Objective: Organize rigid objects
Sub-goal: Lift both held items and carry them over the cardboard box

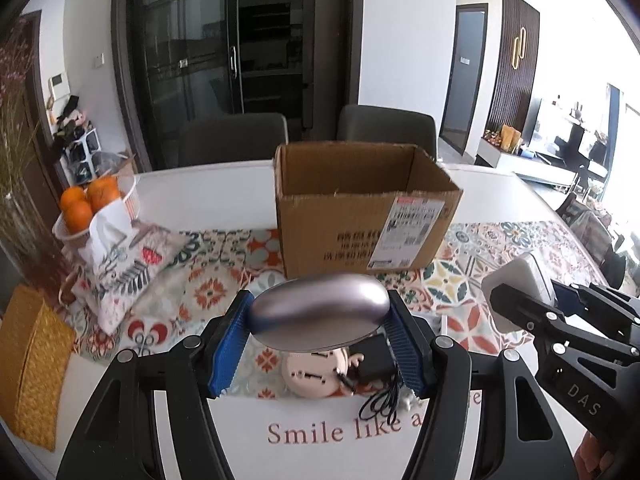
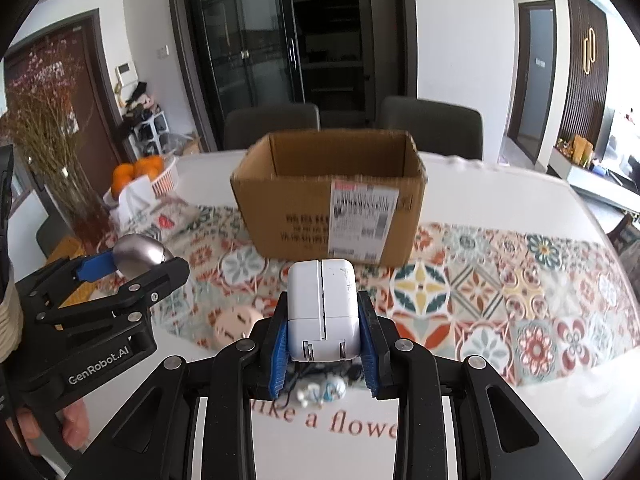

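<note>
- The left gripper (image 1: 320,320) has its blue pads closed on a smooth, silver-mauve oval case (image 1: 320,312), gripped across its long ends and lifted off the table.
- The right gripper (image 2: 323,340) is clamped on a white power adapter (image 2: 322,308), folded prongs facing the camera, also carried in the air.
- From both wrist views the open cardboard box (image 1: 360,216) stands at 12 o'clock on the patterned table runner (image 1: 500,264), open top up and shipping label facing the grippers; its floor is hidden by the near wall, so what it holds cannot be told.
- Left on the table beneath the left gripper: a pink round object (image 1: 312,372) and a black adapter with its coiled cable (image 1: 376,380); a small white and blue item (image 2: 324,390) lies under the right gripper, too blurred to name.
- At 10 o'clock in the left view, a basket of oranges (image 1: 86,204) and a leaf-print pouch (image 1: 128,276) sit well apart from the box.
- Judged step: the carry phase, both items picked and heading for the box.
- The next move likely calls for raising each load above the near rim, advancing toward 12 o'clock until over the opening, then opening the fingers; the two grippers are near each other, so going one at a time would spare a knock.
- The oval case is slick and rounded, so it could slip if tilted.
</note>
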